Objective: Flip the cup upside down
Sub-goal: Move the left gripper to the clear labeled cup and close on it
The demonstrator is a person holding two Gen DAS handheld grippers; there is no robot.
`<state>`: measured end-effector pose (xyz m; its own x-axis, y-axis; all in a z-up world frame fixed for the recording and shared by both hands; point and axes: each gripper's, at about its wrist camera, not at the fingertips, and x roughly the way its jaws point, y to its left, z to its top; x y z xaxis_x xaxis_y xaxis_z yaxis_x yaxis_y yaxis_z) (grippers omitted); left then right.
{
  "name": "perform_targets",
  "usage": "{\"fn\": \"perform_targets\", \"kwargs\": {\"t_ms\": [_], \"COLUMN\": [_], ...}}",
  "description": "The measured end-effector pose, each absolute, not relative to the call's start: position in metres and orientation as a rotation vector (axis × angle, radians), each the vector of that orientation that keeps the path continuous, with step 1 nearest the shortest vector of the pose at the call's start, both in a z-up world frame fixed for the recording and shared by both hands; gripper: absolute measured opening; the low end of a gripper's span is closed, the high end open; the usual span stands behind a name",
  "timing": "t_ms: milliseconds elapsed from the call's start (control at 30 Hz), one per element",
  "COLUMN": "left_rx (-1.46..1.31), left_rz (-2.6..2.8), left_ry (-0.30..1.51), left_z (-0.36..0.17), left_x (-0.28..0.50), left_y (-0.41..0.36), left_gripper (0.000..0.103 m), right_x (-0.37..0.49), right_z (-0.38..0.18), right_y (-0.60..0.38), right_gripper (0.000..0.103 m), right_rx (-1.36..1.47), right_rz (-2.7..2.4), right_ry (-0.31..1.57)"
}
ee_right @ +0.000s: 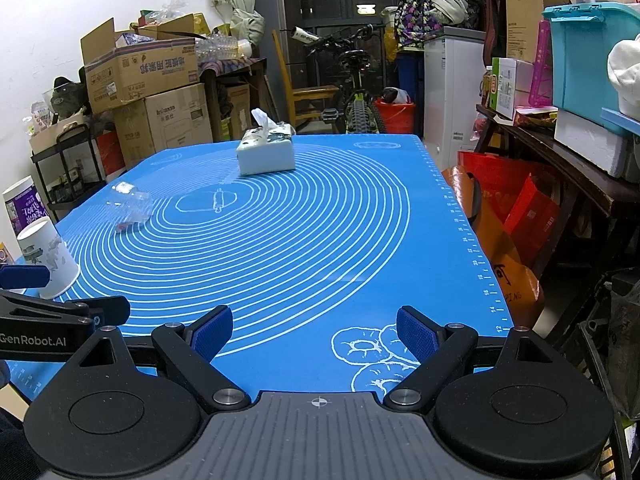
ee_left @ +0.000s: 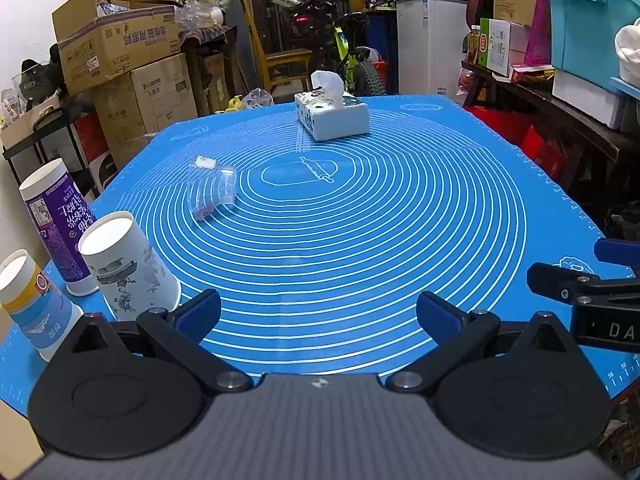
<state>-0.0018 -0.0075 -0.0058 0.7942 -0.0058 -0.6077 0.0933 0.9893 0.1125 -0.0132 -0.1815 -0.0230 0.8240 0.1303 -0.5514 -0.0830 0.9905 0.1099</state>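
Note:
A clear plastic cup [ee_left: 211, 188] stands on the blue mat [ee_left: 360, 248] at the left middle; it also shows in the right wrist view [ee_right: 130, 207]. Three paper cups stand upside down at the mat's left edge: a white one with grey print [ee_left: 128, 266], a purple one [ee_left: 58, 226] and a blue-and-yellow one [ee_left: 34, 306]. My left gripper [ee_left: 318, 316] is open and empty near the front edge, well short of the clear cup. My right gripper [ee_right: 316, 332] is open and empty over the front right of the mat. The white paper cup shows at left in the right wrist view [ee_right: 48, 258].
A white tissue box [ee_left: 332, 114] stands at the far middle of the mat, also in the right wrist view [ee_right: 266, 152]. The right gripper's arm [ee_left: 588, 292] shows at the right edge. Cardboard boxes [ee_left: 120, 52], a chair, a bicycle and shelves surround the table.

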Motion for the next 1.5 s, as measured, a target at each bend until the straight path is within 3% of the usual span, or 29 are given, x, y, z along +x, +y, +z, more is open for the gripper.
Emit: {"fn": "perform_targets", "kwargs": {"t_ms": [267, 900, 1067, 1433, 1500], "left_rx": [0.278, 1.098, 1.156, 1.186, 1.180], "left_rz": [-0.076, -0.160, -0.236, -0.303, -0.315], "left_ry": [0.635, 0.835, 0.912, 0.903, 0.914], "left_z": [0.010, 0.006, -0.006, -0.014, -0.015], "left_x": [0.014, 0.154, 0.178, 0.203, 0.208], "left_y": [-0.004, 0.035, 0.044, 0.042, 0.042], "left_gripper": [0.103, 0.103, 0.103, 0.102, 0.097], "right_x": [-0.003, 0.046, 0.054, 0.065, 0.065], "right_z": [-0.010, 0.002, -0.003, -0.013, -0.014], "right_y": [-0.186, -0.180, -0.184, -0.195, -0.197], "right_gripper": [0.090, 0.090, 0.090, 0.090, 0.090], "right_rx": [0.068, 0.066, 0.072, 0.096, 0.097], "right_rz": [0.121, 0.191, 0.187, 0.164, 0.161], "right_ry": [0.579, 0.569, 0.581, 0.610, 0.613]}}
